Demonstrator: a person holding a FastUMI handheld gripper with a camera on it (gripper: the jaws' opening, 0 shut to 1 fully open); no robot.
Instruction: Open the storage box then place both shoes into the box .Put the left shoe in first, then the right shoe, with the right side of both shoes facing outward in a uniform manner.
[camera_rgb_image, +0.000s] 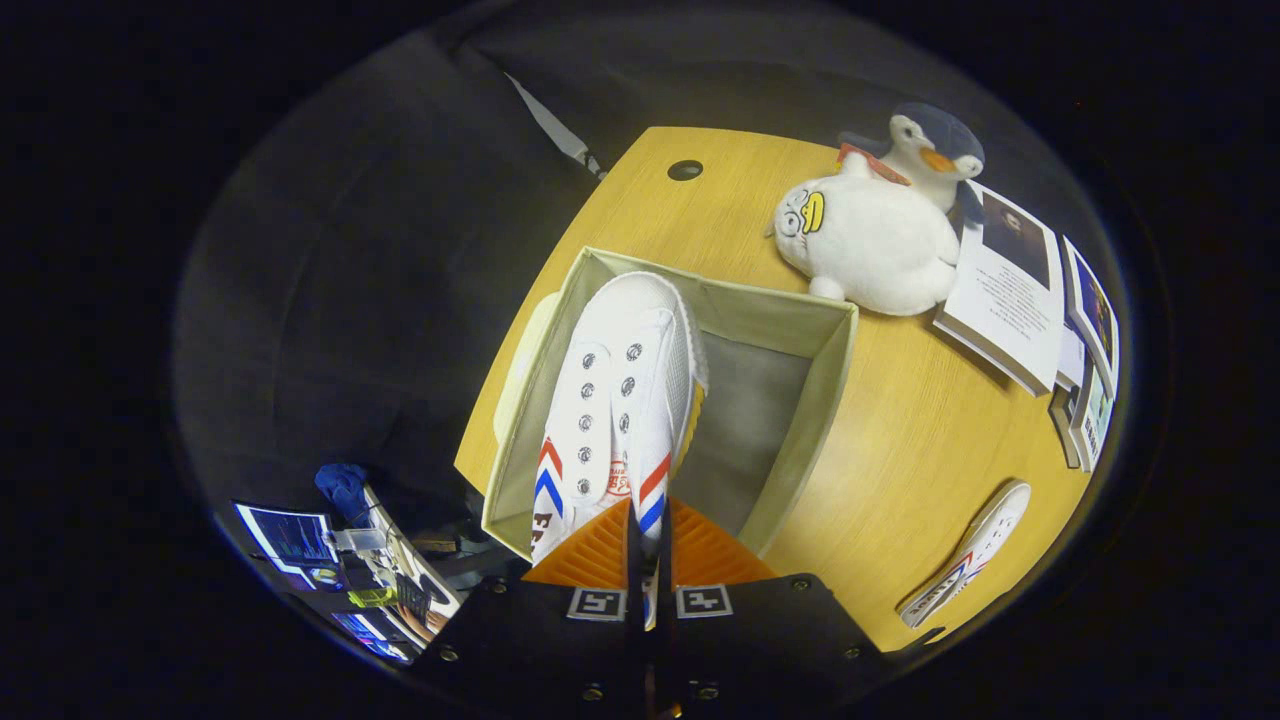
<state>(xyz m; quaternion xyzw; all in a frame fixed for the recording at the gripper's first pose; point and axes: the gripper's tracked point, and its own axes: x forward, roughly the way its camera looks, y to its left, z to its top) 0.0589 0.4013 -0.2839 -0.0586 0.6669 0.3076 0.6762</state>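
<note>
My claw (648, 545) is clamped on the heel end of a white canvas shoe (620, 400), fingers pressed close together with the collar pinched between them. The heel itself is hidden behind the fingers, so I cannot see how deep the grip goes. The shoe hangs toe-forward over the open storage box (800, 400), toward its left wall; I cannot tell whether the toe touches the far wall or the floor. It has empty eyelets, red and blue chevron stripes on both sides, and a red mark on the tongue too small for me to read.

The box's right half shows bare grey floor, open room beside the shoe. Its near left corner sits at the edge of the bench (900, 450), and a pale flat piece (525, 350), partly hidden, lies against its left wall, possibly the lid.

The second shoe (968, 555) lies on its side near the bench's right edge, well apart from the box; its side lettering is unreadable. Beyond the box sit a white plush toy (865, 245) and a penguin plush (935, 150), touching an open book (1005, 290) whose print is too fine to make out.
</note>
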